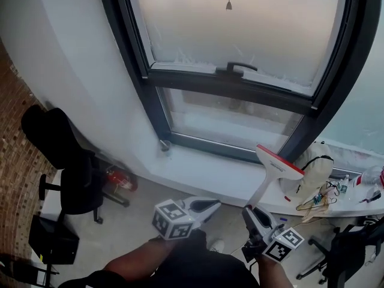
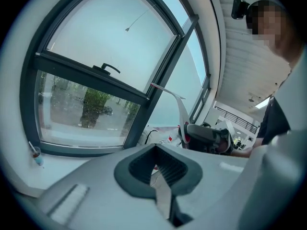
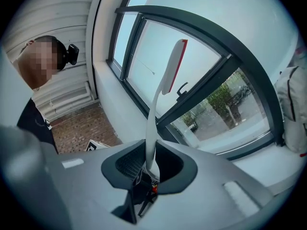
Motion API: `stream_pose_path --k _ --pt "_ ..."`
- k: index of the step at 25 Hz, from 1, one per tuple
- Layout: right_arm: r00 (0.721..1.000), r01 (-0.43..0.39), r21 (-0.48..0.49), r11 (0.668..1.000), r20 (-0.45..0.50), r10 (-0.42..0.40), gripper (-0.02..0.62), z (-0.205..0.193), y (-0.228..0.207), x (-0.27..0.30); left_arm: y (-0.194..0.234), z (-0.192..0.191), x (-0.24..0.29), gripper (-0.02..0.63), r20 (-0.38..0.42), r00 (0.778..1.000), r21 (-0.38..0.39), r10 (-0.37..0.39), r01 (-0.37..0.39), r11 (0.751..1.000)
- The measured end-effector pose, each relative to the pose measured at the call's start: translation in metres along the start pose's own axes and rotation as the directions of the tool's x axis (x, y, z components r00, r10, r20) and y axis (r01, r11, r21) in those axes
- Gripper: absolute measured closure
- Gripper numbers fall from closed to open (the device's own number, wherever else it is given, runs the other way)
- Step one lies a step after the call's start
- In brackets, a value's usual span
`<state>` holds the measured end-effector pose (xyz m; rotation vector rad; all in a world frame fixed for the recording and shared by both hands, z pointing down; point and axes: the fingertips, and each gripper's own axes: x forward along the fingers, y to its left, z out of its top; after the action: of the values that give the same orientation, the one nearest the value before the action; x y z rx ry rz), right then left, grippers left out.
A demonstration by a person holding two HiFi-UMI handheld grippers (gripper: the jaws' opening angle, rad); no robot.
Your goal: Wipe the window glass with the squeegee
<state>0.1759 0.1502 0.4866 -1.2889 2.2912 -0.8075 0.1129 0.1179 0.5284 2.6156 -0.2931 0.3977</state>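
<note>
Window glass (image 1: pixel 240 29): arched and dark-framed, rising above the sill; nothing touches it.
Squeegee (image 1: pixel 273 168): upright just below the sill, red-edged blade topmost. It looks light and stiff, and the thin, smooth handle could twist, so the best hold is low on the handle.
Right gripper (image 1: pixel 252 215): fingers pinching the handle's base.
Left gripper (image 1: pixel 203 206): fingers pressed together, empty.

The squeegee (image 1: pixel 279 164) is smooth white plastic. The window frame (image 1: pixel 180 77) looks dark and matt, the upper pane (image 1: pixel 240 23) frosted; the brick wall (image 1: pixel 9 143) is rough.
</note>
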Motion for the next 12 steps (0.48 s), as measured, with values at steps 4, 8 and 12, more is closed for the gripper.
stream_pose_path --k 4,8,12 --pt "1.0 -0.02 0.011 1.0 -0.016 0.02 0.508 -0.011 0.001 0.001 -0.001 -0.01 -0.015 0.606 0.001 0.999 0.0 0.04 -0.04 0.999" --pt "0.999 -0.034 0.02 0.999 -0.024 0.034 0.508 -0.02 0.017 0.006 0.007 -0.011 -0.032 0.606 -0.002 0.999 0.014 0.054 -0.054 0.998" --pt "0.999 -0.024 -0.021 0.999 -0.034 0.023 0.508 -0.026 0.029 0.017 0.018 0.001 -0.042 0.606 0.027 0.999 0.051 0.031 -0.033 0.998"
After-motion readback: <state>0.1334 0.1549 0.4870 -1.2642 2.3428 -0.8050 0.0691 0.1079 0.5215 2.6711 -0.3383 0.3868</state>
